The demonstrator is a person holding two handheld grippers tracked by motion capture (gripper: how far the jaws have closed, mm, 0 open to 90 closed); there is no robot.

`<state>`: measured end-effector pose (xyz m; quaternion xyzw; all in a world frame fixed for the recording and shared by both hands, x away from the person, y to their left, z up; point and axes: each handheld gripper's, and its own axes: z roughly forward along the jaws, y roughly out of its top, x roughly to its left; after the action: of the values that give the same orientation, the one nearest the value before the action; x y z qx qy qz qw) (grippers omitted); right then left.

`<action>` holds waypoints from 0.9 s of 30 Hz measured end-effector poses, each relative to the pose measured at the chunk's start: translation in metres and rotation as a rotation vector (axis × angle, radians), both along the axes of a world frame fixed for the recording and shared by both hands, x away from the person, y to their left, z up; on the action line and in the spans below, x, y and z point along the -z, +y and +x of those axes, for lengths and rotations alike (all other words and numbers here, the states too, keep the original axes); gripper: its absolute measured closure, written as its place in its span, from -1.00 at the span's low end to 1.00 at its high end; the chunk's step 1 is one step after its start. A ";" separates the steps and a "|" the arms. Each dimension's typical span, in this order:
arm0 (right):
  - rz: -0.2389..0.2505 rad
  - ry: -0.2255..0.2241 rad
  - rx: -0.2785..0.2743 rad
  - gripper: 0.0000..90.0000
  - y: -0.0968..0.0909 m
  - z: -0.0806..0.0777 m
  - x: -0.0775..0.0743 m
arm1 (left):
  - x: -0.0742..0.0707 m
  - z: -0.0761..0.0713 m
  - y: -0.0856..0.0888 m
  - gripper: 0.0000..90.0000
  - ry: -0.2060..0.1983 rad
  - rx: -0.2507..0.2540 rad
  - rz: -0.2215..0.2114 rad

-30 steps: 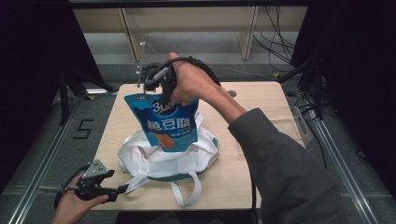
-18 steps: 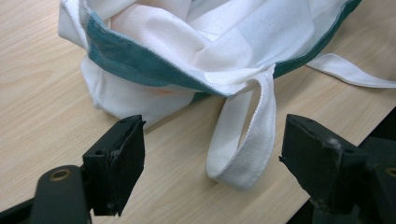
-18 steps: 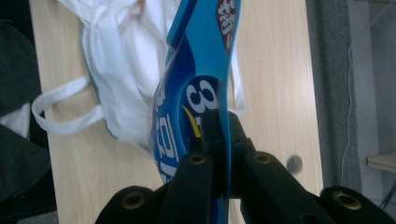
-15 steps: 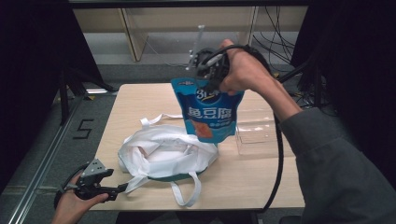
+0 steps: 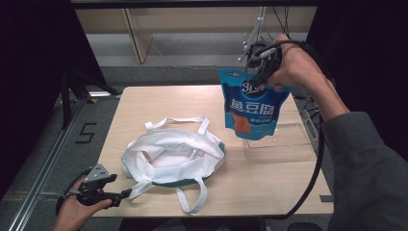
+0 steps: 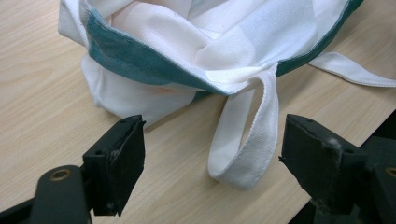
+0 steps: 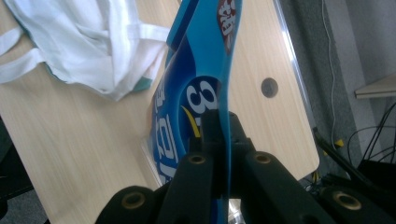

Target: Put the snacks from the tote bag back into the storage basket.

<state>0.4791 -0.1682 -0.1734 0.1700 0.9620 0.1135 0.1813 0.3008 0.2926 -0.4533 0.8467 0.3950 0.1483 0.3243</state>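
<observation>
A blue snack pouch (image 5: pixel 252 108) with white print hangs upright in the air over the table's right side. My right gripper (image 5: pixel 257 72) is shut on its top edge. In the right gripper view the jaws (image 7: pixel 217 123) are pinched on the pouch's thin edge (image 7: pixel 196 84). A white tote bag (image 5: pixel 171 156) with green trim lies open at the table's middle. My left gripper (image 5: pixel 122 195) rests at the front left corner, open. In the left gripper view a loop of the bag's strap (image 6: pixel 247 149) lies between its jaws (image 6: pixel 212 126), touching neither.
A clear plastic tray (image 5: pixel 288 144) sits on the wooden table (image 5: pixel 159 101) at the right, just under the hanging pouch. Loose bag straps (image 5: pixel 195 202) trail toward the front edge. A black cable runs from the right gripper down past the table's right side.
My right gripper has carried the pouch from above the tote bag to the right, over the clear tray. The left gripper and the bag have stayed where they were.
</observation>
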 end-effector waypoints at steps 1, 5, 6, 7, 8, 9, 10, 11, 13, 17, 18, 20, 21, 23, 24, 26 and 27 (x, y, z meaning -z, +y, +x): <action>-0.002 -0.002 0.013 1.00 -0.003 0.001 0.000 | 0.001 0.000 0.000 -0.53 -0.003 -0.001 -0.007; -0.006 -0.002 0.015 1.00 -0.020 0.007 0.005 | 0.001 0.001 0.000 -0.53 0.001 0.002 0.002; -0.002 0.001 0.025 1.00 -0.024 0.008 0.005 | 0.001 0.001 0.001 -0.53 0.006 0.004 0.011; -0.001 -0.002 0.027 1.00 -0.029 0.010 0.006 | 0.001 0.001 0.001 -0.53 0.006 0.003 0.010; 0.002 -0.006 0.026 1.00 -0.033 0.011 0.007 | 0.001 0.001 0.001 -0.53 0.007 0.002 0.009; 0.003 -0.005 0.025 1.00 -0.037 0.012 0.008 | 0.002 0.000 0.000 -0.53 0.009 -0.009 -0.007; 0.004 -0.005 0.030 1.00 -0.040 0.013 0.009 | 0.002 0.000 0.000 -0.53 0.012 -0.012 -0.011; 0.003 -0.012 0.029 1.00 -0.043 0.014 0.009 | 0.002 0.000 0.000 -0.53 0.009 -0.014 -0.012; 0.009 -0.004 0.041 1.00 -0.050 0.016 0.013 | 0.001 0.001 0.001 -0.53 0.004 -0.001 0.010; 0.019 0.003 0.070 1.00 -0.060 0.018 0.019 | 0.002 0.001 0.001 -0.53 0.006 -0.009 0.003; 0.033 0.005 0.064 1.00 -0.062 0.019 0.021 | 0.002 0.001 0.001 -0.53 0.005 -0.009 0.002; 0.045 0.017 0.100 1.00 -0.064 0.018 0.025 | 0.002 0.001 0.001 -0.53 0.005 -0.007 0.004; 0.042 0.002 0.081 1.00 -0.067 0.020 0.027 | 0.002 0.001 0.001 -0.53 0.003 -0.008 0.001; 0.062 0.006 0.088 1.00 -0.073 0.020 0.029 | 0.002 0.001 0.001 -0.53 0.006 -0.012 0.003; 0.061 0.001 0.081 1.00 -0.074 0.020 0.030 | 0.003 0.001 0.001 -0.53 0.004 -0.014 0.007; 0.066 0.016 0.105 1.00 -0.075 0.019 0.033 | 0.004 0.000 -0.002 -0.53 -0.002 -0.045 -0.036; 0.057 0.000 0.094 1.00 -0.077 0.020 0.034 | 0.002 0.001 0.001 -0.53 0.006 -0.008 0.007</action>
<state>0.4995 -0.2451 -0.2078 0.2202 0.9493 0.1320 0.1816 0.3020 0.2934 -0.4555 0.8467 0.3988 0.1485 0.3194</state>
